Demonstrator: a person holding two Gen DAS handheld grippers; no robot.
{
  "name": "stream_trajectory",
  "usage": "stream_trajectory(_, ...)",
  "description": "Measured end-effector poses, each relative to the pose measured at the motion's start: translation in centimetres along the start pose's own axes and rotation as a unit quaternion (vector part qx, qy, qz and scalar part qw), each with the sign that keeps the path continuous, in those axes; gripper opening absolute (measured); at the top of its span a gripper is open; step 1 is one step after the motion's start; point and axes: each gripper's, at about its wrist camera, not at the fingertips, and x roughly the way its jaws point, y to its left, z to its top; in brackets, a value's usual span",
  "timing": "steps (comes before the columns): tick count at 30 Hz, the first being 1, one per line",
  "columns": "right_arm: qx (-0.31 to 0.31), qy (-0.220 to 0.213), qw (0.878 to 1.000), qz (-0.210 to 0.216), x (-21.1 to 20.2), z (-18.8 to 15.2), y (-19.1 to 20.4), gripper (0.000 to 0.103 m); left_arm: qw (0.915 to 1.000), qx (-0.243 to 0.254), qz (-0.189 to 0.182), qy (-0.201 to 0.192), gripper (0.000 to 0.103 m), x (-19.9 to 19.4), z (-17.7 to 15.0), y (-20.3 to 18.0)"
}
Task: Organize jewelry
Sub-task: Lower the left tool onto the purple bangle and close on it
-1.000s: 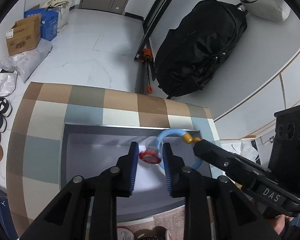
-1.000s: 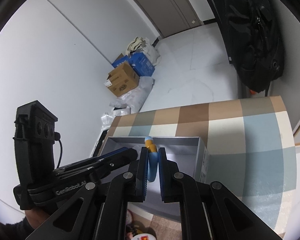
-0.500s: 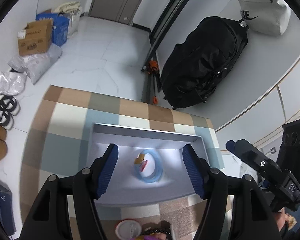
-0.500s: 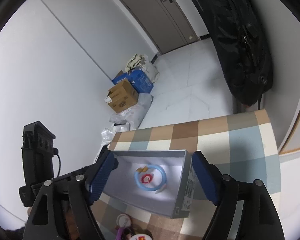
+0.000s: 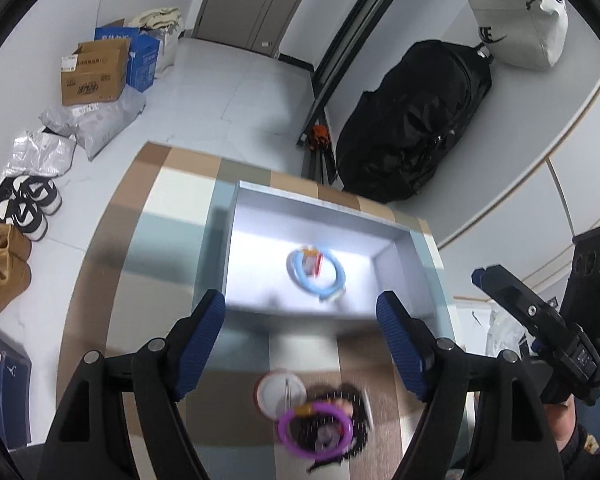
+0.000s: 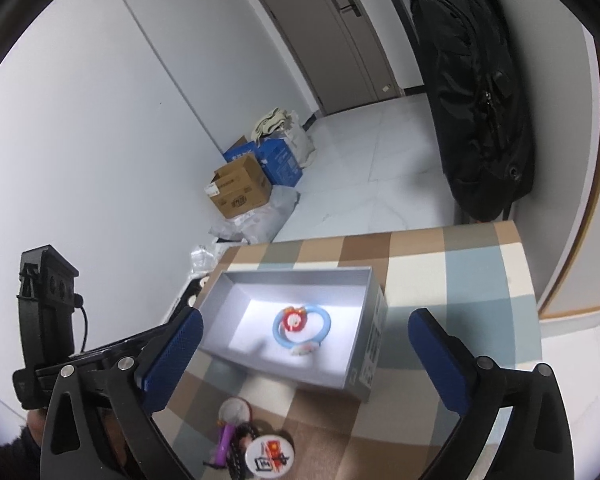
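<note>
Two grippers stand above a checked table (image 6: 452,276), and both are wide apart with nothing between the blue pads. The light blue bracelet (image 5: 316,274) lies flat on the floor of the grey box (image 6: 374,312), with a small red-and-white charm (image 6: 293,319) lying inside its ring. From the left gripper (image 5: 300,344) the box sits ahead, beyond the fingertips; from the right gripper (image 6: 304,356) the bracelet (image 6: 302,326) shows ahead in the gap, well clear of either pad.

A second ago both grippers were low in the box, the right one shut on the bracelet and the left one narrow around the charm. Their jaws have just been opening, both have drawn back from the box, and the bracelet now lies free.

On the table just before the box sits a heap: a purple ring (image 5: 315,429), a dark beaded strand (image 6: 240,450), a white round lid (image 5: 281,394) and a round badge (image 6: 270,453). A black backpack (image 5: 412,124), cardboard boxes (image 5: 94,72) and shoes (image 5: 28,204) stand on the floor beyond. Nothing blocks the way into the box.
</note>
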Motion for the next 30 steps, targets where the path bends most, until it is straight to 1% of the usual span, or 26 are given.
stream_trajectory(2, -0.006, 0.001, 1.000, -0.004, -0.1, -0.5, 0.2, 0.103, 0.9999, -0.005, -0.001, 0.014, 0.074, 0.0, -0.7, 0.2)
stream_trajectory(4, -0.010, 0.004, 1.000, -0.008, -0.4, -1.0, 0.3, 0.103, 0.9994, -0.014, -0.014, 0.027, 0.074, 0.1, -1.3, 0.5)
stream_trajectory(10, -0.011, 0.012, 1.000, -0.018, -1.1, -2.0, 0.2, 0.103, 0.9971, -0.031, -0.032, 0.062, 0.074, 0.5, -3.3, 0.8)
stream_trajectory(12, -0.010, 0.015, 1.000, -0.021, -1.3, -2.3, 0.2, 0.103, 0.9957, -0.038, -0.031, 0.079, 0.074, 1.0, -4.0, 0.7)
stream_trajectory(13, -0.009, 0.016, 1.000, -0.022, -1.4, -2.5, 0.2, 0.103, 0.9946, -0.038, -0.034, 0.091, 0.074, 1.3, -4.4, 0.6)
stream_trajectory(17, -0.013, 0.021, 0.999, -0.022, -1.6, -3.0, 0.5, 0.103, 0.9935, -0.023, -0.027, 0.108, 0.074, 1.9, -5.2, 0.0)
stream_trajectory(24, -0.026, 0.026, 0.999, -0.018, -1.7, -3.5, 1.1, 0.103, 0.9916, -0.029, -0.025, 0.123, 0.074, 2.7, -5.7, 0.3)
stream_trajectory(30, -0.023, 0.028, 0.999, -0.015, -1.8, -3.5, 1.1, 0.103, 0.9933, -0.014, -0.021, 0.113, 0.074, 2.8, -5.8, 0.0)
